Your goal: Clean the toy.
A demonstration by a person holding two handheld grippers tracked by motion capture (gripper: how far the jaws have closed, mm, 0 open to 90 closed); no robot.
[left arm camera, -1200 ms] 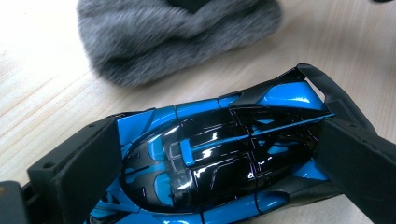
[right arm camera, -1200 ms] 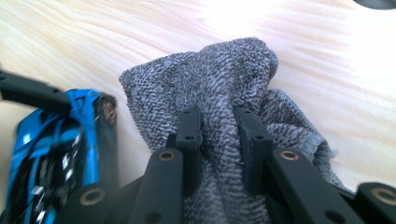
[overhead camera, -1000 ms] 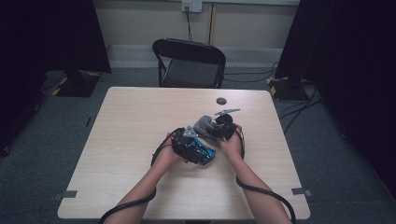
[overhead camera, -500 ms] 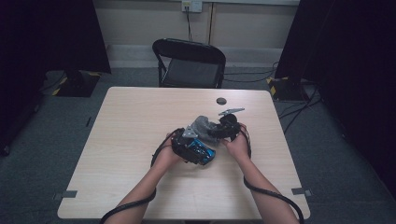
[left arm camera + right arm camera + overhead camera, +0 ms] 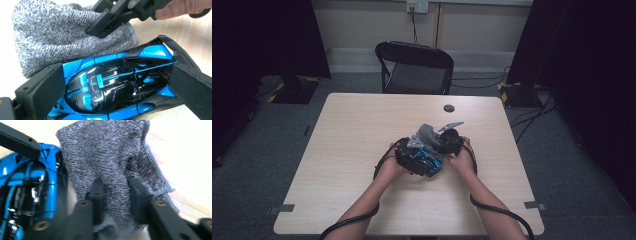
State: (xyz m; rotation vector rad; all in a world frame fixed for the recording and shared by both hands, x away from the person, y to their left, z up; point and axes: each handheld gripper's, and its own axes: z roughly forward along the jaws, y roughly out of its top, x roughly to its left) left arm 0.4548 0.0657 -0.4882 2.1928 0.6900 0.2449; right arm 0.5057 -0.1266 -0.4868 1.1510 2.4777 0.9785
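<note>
We hold the toy car [image 5: 117, 85] firmly in our left gripper [image 5: 112, 87], its two black jaws clamped on the car's blue and black shell, one at each end. Our right gripper [image 5: 115, 195] has just been closing, and now it pinches a fold of the grey cloth [image 5: 107, 157] between its jaws. In the high view both sit together just above the table [image 5: 352, 150], near its middle, the cloth [image 5: 428, 134] bunched right behind the car [image 5: 424, 159].

We judge this to be the wiping step: car steadied, cloth gathered and ready to rub. The next move calls for dragging the cloth across the glossy shell while our left gripper keeps the car from twisting; the pinch has to stay tight, or the cloth slips free.

The tabletop is pale wood, bare but for a small dark disc [image 5: 449, 108] near its far edge. Beyond it stands a black folding chair [image 5: 414, 67], over grey carpet, with dark curtains on both sides.
</note>
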